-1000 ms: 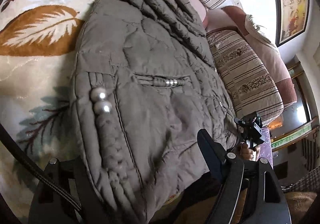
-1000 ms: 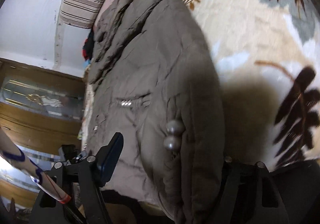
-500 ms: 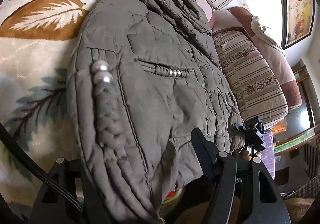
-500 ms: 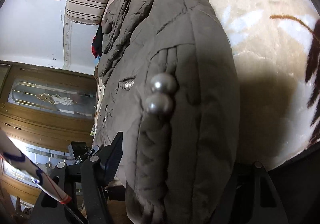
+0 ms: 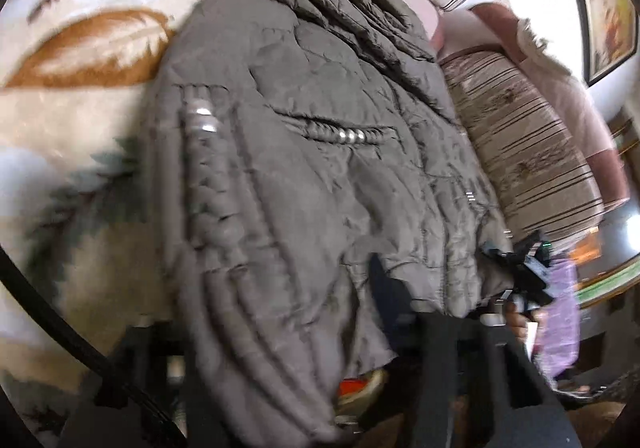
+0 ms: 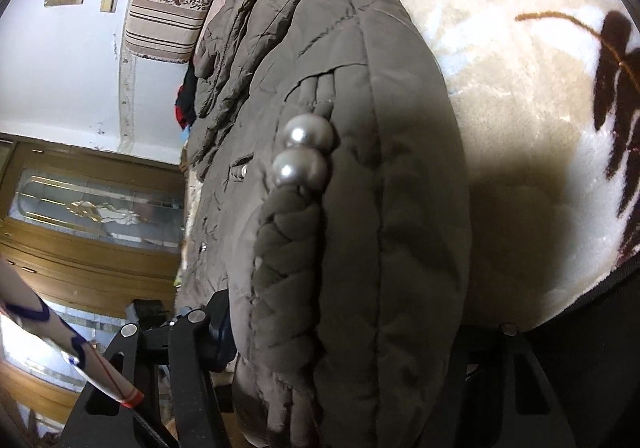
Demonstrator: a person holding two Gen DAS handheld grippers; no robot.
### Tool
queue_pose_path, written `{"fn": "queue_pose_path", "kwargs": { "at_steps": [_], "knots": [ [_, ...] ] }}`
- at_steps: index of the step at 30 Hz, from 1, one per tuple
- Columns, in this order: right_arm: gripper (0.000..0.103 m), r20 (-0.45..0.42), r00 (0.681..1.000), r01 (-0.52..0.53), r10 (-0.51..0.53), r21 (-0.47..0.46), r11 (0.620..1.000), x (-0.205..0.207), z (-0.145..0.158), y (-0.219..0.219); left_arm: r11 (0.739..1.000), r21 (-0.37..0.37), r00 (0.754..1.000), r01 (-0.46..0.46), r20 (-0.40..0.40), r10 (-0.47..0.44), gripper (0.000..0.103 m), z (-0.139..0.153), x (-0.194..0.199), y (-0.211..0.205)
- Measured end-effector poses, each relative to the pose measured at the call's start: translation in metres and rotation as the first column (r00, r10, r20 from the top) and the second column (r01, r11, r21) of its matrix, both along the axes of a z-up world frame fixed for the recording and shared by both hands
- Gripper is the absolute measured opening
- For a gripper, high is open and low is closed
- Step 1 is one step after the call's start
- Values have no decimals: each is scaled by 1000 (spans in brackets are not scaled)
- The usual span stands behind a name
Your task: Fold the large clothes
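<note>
Jacket lengthwise on leaf blanket, both claws at near hem

Jacket (image 5: 320,151), grey-brown, padded, lies on leaf-print blanket (image 5: 80,95). Long axis runs away from cams; hem near, hood end far, toward striped cushions (image 5: 520,151). Left gripper (image 5: 280,360) and right gripper (image 6: 344,352) each clenched on hem fabric. Pearl beads (image 6: 304,151) top braided trim.

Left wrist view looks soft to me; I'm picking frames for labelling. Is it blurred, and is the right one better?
Left wrist: motion-blurred, jacket seams smeared. Right wrist: sharp on the pearls, with a dark shadow on the blanket.
</note>
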State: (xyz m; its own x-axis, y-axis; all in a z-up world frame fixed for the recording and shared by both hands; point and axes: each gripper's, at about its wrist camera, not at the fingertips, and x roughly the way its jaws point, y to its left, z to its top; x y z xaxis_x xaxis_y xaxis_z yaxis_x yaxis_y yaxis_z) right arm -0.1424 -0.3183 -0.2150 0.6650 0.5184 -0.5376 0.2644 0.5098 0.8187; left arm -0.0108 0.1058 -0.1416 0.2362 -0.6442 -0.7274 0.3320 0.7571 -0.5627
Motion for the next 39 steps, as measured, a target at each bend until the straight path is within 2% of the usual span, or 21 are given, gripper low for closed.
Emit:
{"fn": "queue_pose_path", "kwargs": {
  "at_steps": [1,3,6,10,14,17,21,24,28,30,34,39],
  "knots": [
    [56,-12,1000,-2,2,-34,999,1,4,2,1000,28,1000,-5,16,5,25,6,0,1],
    [40,-19,1000,-5,4,-80,997,4,15,5,999,40,999,-14,48,12,20,20,0,4],
    [31,7,1000,-10,11,-125,992,7,36,7,999,23,993,-27,116,25,17,49,2,8],
    [28,65,998,-14,25,-170,985,11,68,12,999,11,983,-47,176,44,16,80,3,11],
    [25,154,988,-8,33,-162,987,3,98,10,998,34,980,-55,195,47,15,95,-9,12],
    [24,206,975,-45,80,-166,985,-8,117,19,998,39,976,-41,214,32,15,104,-24,18],
    [24,198,970,-94,139,-220,971,-20,127,30,996,81,974,-28,227,9,15,104,-33,18],
    [24,176,978,-80,115,-190,978,-17,117,21,994,95,979,-47,201,27,15,98,-20,18],
    [24,189,979,-56,82,-139,989,-10,117,8,995,59,977,-82,203,68,16,107,0,17],
    [24,202,976,-53,85,-158,986,-2,126,5,995,42,970,-94,228,82,16,117,12,12],
    [24,224,971,-40,81,-182,982,16,146,4,992,56,959,-111,266,92,17,133,33,-2],
    [25,250,966,-13,64,-201,979,41,171,0,988,53,955,-142,272,123,17,151,62,-15]
  ]
}}
